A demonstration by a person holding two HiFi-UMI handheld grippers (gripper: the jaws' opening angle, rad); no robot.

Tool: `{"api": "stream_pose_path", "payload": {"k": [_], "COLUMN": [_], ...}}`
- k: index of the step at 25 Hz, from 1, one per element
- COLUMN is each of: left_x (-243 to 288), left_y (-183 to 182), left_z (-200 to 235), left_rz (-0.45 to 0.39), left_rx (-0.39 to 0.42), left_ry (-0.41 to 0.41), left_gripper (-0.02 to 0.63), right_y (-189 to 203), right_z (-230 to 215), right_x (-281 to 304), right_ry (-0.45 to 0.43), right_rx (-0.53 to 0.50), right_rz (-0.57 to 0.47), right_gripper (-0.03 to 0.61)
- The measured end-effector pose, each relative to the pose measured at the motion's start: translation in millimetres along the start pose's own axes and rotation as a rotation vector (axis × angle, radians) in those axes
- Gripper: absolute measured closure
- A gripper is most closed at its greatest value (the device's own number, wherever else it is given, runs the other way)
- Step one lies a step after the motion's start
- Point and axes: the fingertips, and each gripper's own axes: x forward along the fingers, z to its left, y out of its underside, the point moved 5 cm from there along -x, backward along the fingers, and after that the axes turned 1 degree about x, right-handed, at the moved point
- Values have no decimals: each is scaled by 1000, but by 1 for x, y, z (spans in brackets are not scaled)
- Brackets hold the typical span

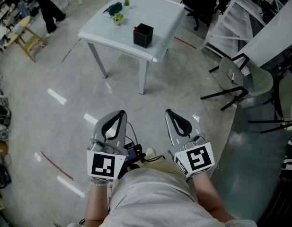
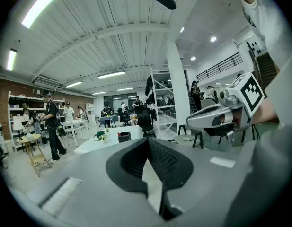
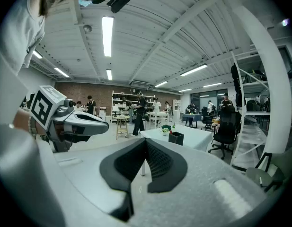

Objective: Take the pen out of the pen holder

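Note:
The black pen holder (image 1: 143, 35) stands near the front edge of a white table (image 1: 157, 11) some way ahead of me, with a red pen (image 1: 135, 29) sticking out of it. My left gripper (image 1: 121, 113) and right gripper (image 1: 168, 111) are held side by side close to my body, over the floor and well short of the table. Both are shut with nothing between the jaws. The left gripper view looks past its shut gripper (image 2: 148, 141) to the pen holder (image 2: 124, 136), small and distant. In the right gripper view the pen holder (image 3: 176, 138) lies beyond the shut gripper (image 3: 146, 144).
A small potted plant (image 1: 118, 18) and a dark green object (image 1: 114, 7) sit on the table's far side. Chairs (image 1: 238, 79) and a white stair frame (image 1: 231, 18) stand at the right. A wooden stool (image 1: 23, 37) and a person (image 1: 47, 6) are at the far left.

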Motion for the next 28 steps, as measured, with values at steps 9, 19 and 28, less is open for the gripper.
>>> {"api": "stream_pose_path", "payload": {"k": [9,19,28], "left_x": [0,0,3], "left_y": [3,-2,-6], "left_z": [-3,-10,-20], "left_rz": [7,6,4], "left_rx": [6,16,20], "left_ry": [-1,1,-2], "left_gripper": [603,603,603], "right_y": [1,1,2], "right_z": [-1,-4,-9], "right_x": [-2,-8,-14], "right_ry": [-3,-3,-15], "right_rx": [2,34,28], "right_rz": [-3,-14,-20], "right_gripper": [577,577,573]}}
